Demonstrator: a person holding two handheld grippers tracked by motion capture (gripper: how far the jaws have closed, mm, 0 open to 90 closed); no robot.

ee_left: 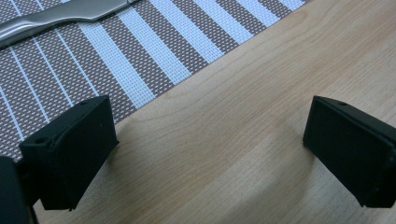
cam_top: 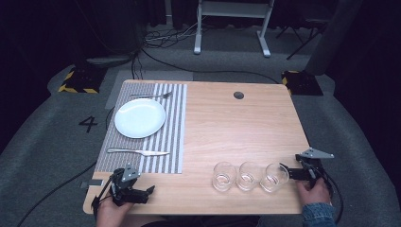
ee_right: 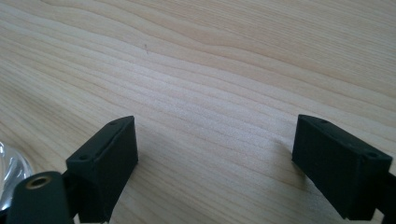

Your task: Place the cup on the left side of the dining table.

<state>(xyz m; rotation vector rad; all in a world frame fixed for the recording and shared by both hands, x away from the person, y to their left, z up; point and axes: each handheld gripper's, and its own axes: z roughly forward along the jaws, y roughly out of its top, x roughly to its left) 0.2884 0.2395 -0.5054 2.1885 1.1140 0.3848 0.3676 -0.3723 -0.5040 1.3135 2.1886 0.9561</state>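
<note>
A striped placemat (cam_top: 172,137) lies on the left half of the wooden table (cam_top: 236,127). On it sit a white plate (cam_top: 140,117), a fork (cam_top: 151,96) beyond the plate and a knife (cam_top: 137,152) in front of it. Three clear glasses (cam_top: 223,176) (cam_top: 249,175) (cam_top: 274,177) stand in a row near the front edge. My left gripper (cam_top: 150,190) rests open at the front left corner, just off the mat (ee_left: 93,60), with the knife (ee_left: 60,16) ahead of it. My right gripper (cam_top: 285,170) is open beside the rightmost glass (ee_right: 9,172), holding nothing.
A round cable hole (cam_top: 239,95) sits near the table's far edge. Beyond the table stand a white frame (cam_top: 231,26) and floor cables (cam_top: 165,40). Bare wood spans the middle and right of the table.
</note>
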